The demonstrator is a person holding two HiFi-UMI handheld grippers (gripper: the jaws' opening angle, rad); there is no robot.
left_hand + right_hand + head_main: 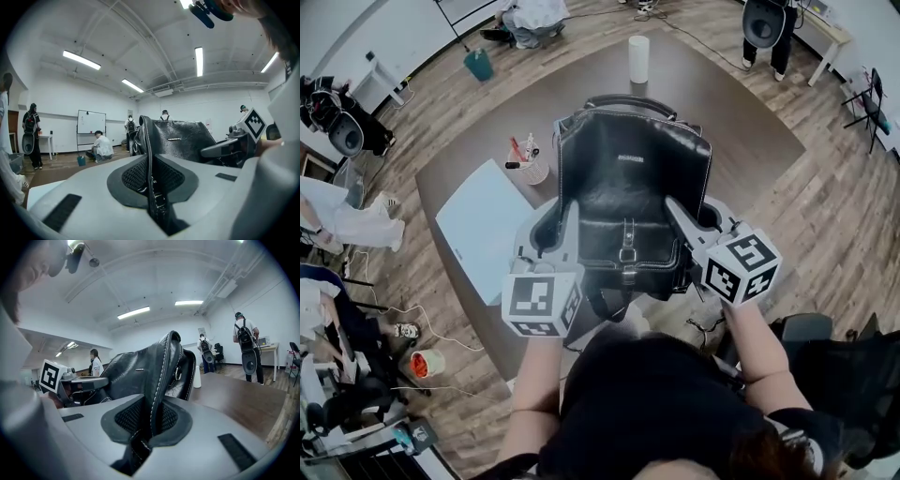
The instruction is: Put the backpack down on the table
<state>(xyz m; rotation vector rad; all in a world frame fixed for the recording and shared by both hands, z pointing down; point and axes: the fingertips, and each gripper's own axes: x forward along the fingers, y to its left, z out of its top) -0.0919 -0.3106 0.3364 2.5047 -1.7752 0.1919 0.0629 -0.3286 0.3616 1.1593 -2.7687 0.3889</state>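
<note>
While L gripper (551,225) & R gripper (694,221) clamp backpack (628,173), brown table (727,117) sits on wood floor (830,220).

Head view looks steeply down; both gripper views, seemingly level, share the backpack (633,202).

Probably a research lab: a bare white-walled room with long ceiling strip lights (198,61), a free-standing whiteboard (91,123) at nine o'clock, brown wood-plank floor (825,216) and one large dark brown table (741,122).
</note>
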